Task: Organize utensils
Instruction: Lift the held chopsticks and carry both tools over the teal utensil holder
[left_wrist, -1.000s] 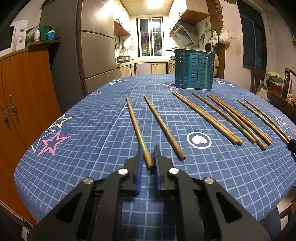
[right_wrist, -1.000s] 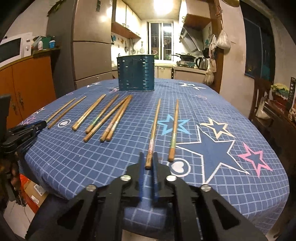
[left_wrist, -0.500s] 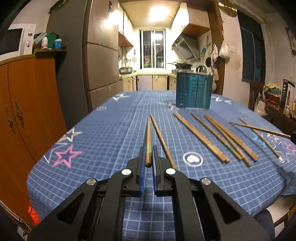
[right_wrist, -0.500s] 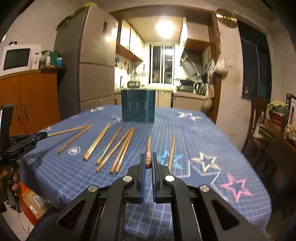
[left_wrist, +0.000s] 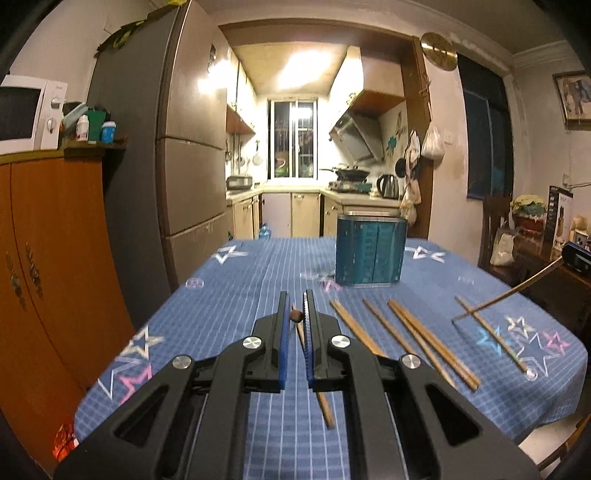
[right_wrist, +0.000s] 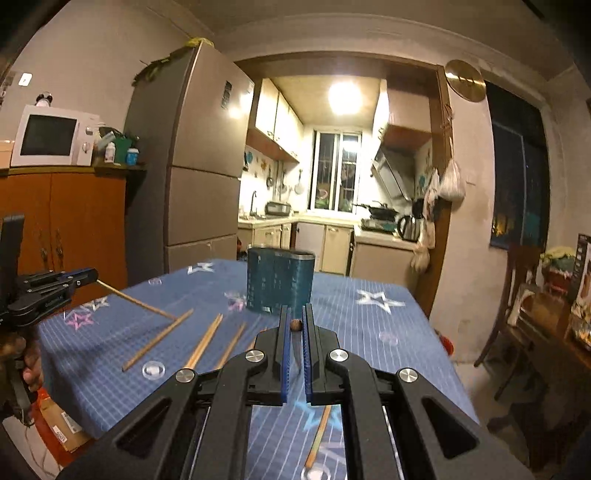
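Note:
My left gripper (left_wrist: 295, 302) is shut on one wooden chopstick (left_wrist: 295, 316), seen end-on between the blue pads and lifted off the blue star tablecloth (left_wrist: 229, 295). My right gripper (right_wrist: 295, 312) is likewise shut on a chopstick (right_wrist: 295, 325), raised above the cloth. Each view shows the other gripper at its edge, its chopstick slanting down with the far tip near the cloth: the right gripper (left_wrist: 576, 254) and the left gripper (right_wrist: 79, 277). A blue slotted utensil holder (left_wrist: 371, 251) (right_wrist: 279, 280) stands upright at the back of the table. Several more chopsticks (left_wrist: 424, 339) (right_wrist: 205, 339) lie loose in front of it.
A single chopstick (left_wrist: 325, 406) lies just under my left gripper, another (right_wrist: 317, 439) under my right. An orange cabinet (left_wrist: 55, 240) with a microwave and a tall fridge (left_wrist: 192, 147) stand left of the table. A wooden chair (right_wrist: 517, 295) and cluttered shelf are right.
Both grippers have risen from the tablecloth, each lifting the near end of its chopstick off the cloth. Both views have tipped up toward the kitchen, and the holder now looks closer.

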